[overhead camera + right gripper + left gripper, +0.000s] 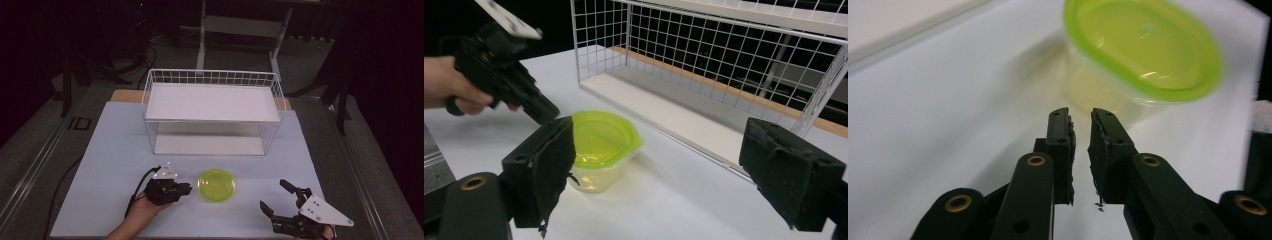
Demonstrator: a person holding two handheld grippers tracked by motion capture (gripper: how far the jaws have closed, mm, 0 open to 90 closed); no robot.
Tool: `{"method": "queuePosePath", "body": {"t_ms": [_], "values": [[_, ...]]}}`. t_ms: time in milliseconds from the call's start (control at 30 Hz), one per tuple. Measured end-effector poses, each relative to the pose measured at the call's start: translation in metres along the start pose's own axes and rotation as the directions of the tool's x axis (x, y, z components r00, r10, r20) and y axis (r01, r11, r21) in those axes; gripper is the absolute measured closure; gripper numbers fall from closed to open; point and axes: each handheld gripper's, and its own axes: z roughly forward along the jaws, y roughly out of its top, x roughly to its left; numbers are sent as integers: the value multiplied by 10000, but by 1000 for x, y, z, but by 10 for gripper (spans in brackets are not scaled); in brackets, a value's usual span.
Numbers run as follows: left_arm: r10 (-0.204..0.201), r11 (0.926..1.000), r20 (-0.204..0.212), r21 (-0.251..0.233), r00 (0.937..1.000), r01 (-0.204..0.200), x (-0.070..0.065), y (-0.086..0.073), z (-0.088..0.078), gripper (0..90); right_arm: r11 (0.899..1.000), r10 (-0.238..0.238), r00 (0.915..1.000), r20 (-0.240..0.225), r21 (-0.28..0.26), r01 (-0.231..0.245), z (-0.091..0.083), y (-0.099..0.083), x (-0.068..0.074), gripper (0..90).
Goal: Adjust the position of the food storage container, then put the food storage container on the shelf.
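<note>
Green-lidded container [216, 185] mid-table, bare margin around; left tool [186, 189] beside it, narrow gap, empty; right tool [273, 198] wide.

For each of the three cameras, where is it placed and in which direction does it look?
High view: above the person's side of the table, looking forward and down at the wire rack and green-lidded container; both forearms enter from below, with the left gripper and right gripper.
Left gripper view: rides the left gripper, facing the container; its fingers stand slightly apart.
Right gripper view: rides the right gripper, facing the container, rack and left gripper; its fingers are wide open.
All three show the container.
</note>
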Motion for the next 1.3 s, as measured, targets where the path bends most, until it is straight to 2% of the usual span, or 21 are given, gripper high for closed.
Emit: {"method": "queuePosePath", "body": {"t_ms": [100,167,233,300,367,400,433,467,533,567,600,733,800,867,900,1000,1133,1167,1200,1300], "values": [[106,9987,132,-494,9999,-99,-3,0,-15,637,9999,-42,9999,-161,105,44,2,0,1,150],[45,9972,174,-751,9998,-32,-6,0,-21,484,9996,-143,9997,-218,251,149,4,-1,3,154],[39,9949,274,-1010,9996,-11,-9,-1,-28,367,9989,-202,9993,-318,424,215,7,-1,5,154],[32,9946,514,-1036,9987,21,-11,-2,-31,161,9986,-212,9992,-336,468,227,8,-1,7,153],[-110,9921,529,-1244,9985,176,-13,-3,-34,105,9989,-151,9994,-304,441,164,9,-1,7,153],[-247,9898,523,-1389,9983,318,-14,-3,-36,36,9991,-125,9995,-306,395,137,9,-1,7,153],[-282,9867,404,-1590,9988,343,-15,-4,-38,7,9992,-86,9996,-267,393,97,9,-2,7,153],[-274,9831,295,-1803,9992,323,-16,-4,-40,7,9990,-4,9997,-232,455,15,9,-2,7,153],[-5,9756,124,-2197,9999,32,-21,-4,-43,7,9985,196,9996,-212,519,-185,9,-3,5,153],[153,9686,22,-2482,9999,-142,-22,-3,-45,7,9984,234,9996,-187,527,-224,9,-3,5,153],[234,9621,136,-2720,9996,-188,-24,-2,-47,8,9983,199,9997,-149,547,-191,9,-2,5,153],[293,9512,810,-3084,9963,-29,-29,6,-52,8,9982,115,9998,-139,596,-106,9,3,5,154],[488,9530,971,-3024,9941,-173,-32,11,-54,8,9976,184,9995,-246,671,-167,10,7,4,156],[820,9588,956,-2791,9920,-524,-36,17,-54,9,9971,149,9994,-301,747,-127,12,13,4,156],[948,9580,860,-2787,9918,-675,-37,20,-54,9,9972,94,9994,-340,741,-68,13,15,4,156],[1075,9574,863,-2777,9905,-797,-40,27,-55,9,9958,54,9991,-422,919,-15,16,23,3,157],[891,9587,985,-2784,9911,-585,-38,34,-53,9,9947,277,9981,-544,1001,-221,22,31,0,156],[736,9628,1146,-2673,9907,-406,-36,38,-52,9,9940,439,9971,-621,1031,-373,24,34,-1,155],[717,9632,1198,-2663,9902,-375,-36,39,-51,9,9925,726,9932,-910,1049,-629,29,38,-3,146],[639,9694,1206,-2431,9906,-330,-34,45,-45,9,9915,563,9943,-903,1218,-451,39,41,-4,134]]}}
